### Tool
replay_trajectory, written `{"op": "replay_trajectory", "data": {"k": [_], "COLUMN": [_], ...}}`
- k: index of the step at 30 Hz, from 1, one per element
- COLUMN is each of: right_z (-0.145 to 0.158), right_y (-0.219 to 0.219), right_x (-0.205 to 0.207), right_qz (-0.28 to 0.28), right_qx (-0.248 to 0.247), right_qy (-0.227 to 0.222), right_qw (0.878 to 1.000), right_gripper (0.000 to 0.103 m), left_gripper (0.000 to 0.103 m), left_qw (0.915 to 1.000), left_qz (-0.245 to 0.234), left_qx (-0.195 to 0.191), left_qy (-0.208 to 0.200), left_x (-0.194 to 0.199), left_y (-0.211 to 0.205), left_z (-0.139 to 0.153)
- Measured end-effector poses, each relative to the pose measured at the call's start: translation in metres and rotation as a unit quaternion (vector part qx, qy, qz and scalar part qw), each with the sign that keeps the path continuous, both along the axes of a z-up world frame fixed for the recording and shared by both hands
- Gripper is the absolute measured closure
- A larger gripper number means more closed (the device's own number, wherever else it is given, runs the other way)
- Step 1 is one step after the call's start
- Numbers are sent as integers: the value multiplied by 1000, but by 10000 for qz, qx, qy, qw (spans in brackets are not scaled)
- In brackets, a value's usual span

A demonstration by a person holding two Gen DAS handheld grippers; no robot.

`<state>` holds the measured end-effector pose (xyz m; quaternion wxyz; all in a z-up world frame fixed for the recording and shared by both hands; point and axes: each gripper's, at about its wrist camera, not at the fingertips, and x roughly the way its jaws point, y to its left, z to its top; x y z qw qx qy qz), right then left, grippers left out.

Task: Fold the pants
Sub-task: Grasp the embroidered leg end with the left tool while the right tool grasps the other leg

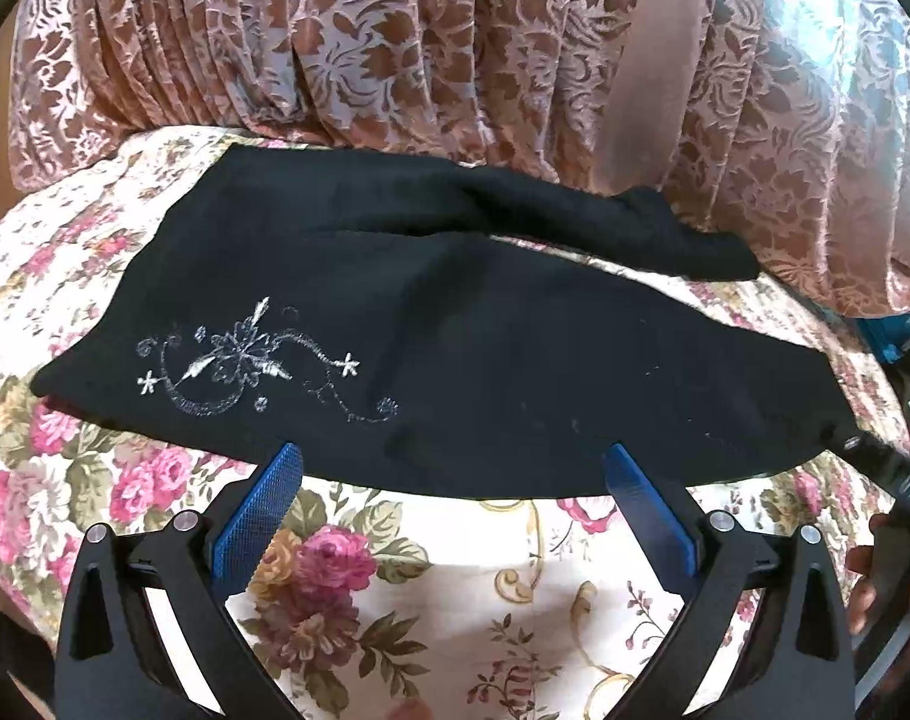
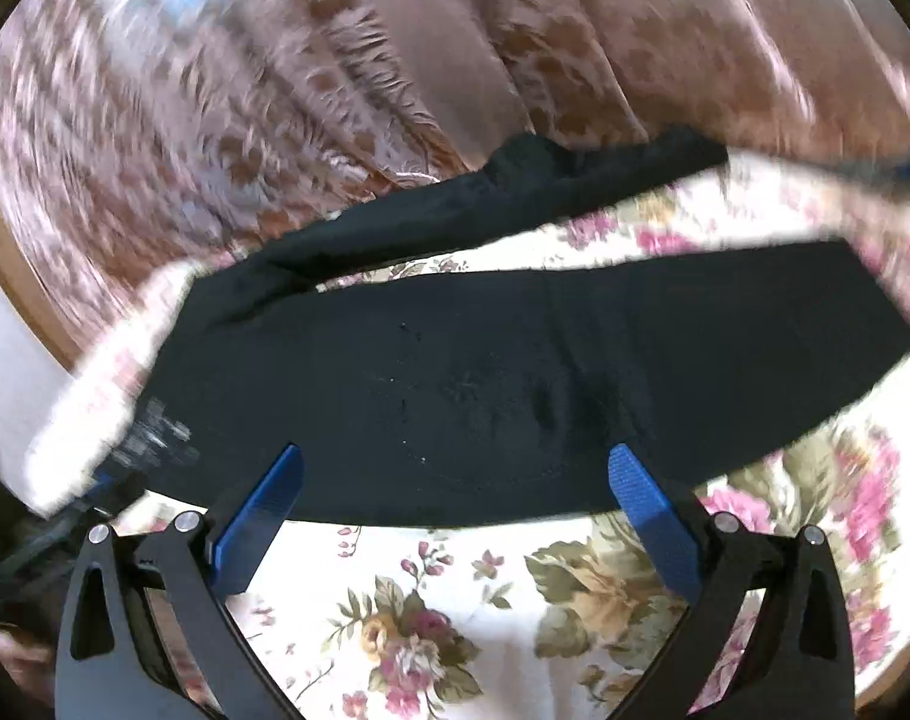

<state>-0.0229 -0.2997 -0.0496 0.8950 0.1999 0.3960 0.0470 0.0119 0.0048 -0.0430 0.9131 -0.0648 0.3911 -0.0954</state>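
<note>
Black pants [image 1: 455, 348] lie spread across the floral cloth, with white flower embroidery [image 1: 245, 360] near their left end. One leg lies in front and the other [image 1: 575, 222] angles off behind it. My left gripper [image 1: 452, 462] is open, its blue fingertips just over the pants' near edge. In the blurred right wrist view the pants [image 2: 485, 384] fill the middle, the far leg [image 2: 515, 192] behind. My right gripper [image 2: 455, 462] is open at the pants' near edge, holding nothing.
A cream cloth with pink roses [image 1: 425, 600] covers the surface under the pants. A pink-brown patterned curtain [image 1: 395, 48] hangs close behind. The other gripper's black body and a hand [image 1: 899, 516] show at the right edge of the left wrist view.
</note>
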Motion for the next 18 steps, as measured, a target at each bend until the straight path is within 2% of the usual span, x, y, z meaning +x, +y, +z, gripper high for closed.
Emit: {"op": "replay_trajectory", "data": {"k": [2,4,7,9,13,15,16,18], "right_z": [-2,-5,-17,-26,-44,-56,-59,-61], "right_y": [-36,-74,-138,-178,-229,-247,-253,-262], "right_x": [-7,-16,-32,-40,-36,-26,-22,-11], "right_qz": [-285,-666,-1368,-1836,-2428,-2611,-2685,-2741], "right_qx": [375,788,1359,1712,2175,2460,2527,2464], "right_qy": [53,59,118,121,90,127,137,79], "right_qw": [9989,9946,9812,9679,9453,9333,9294,9295], "right_gripper": [2,2,2,2,2,2,2,3], "left_gripper": [3,3,3,3,3,3,3,3], "left_qw": [10000,9997,9994,9985,9964,9940,9928,9896], "left_qz": [-57,-197,-14,161,651,868,950,1202], "left_qx": [55,-90,-136,-187,-206,-360,-418,-505], "left_qy": [-47,90,305,483,509,567,603,613], "left_x": [0,4,10,15,17,18,19,20], "left_y": [3,8,21,32,60,78,85,103], "left_z": [0,-2,-9,-16,-22,-22,-22,-22]}}
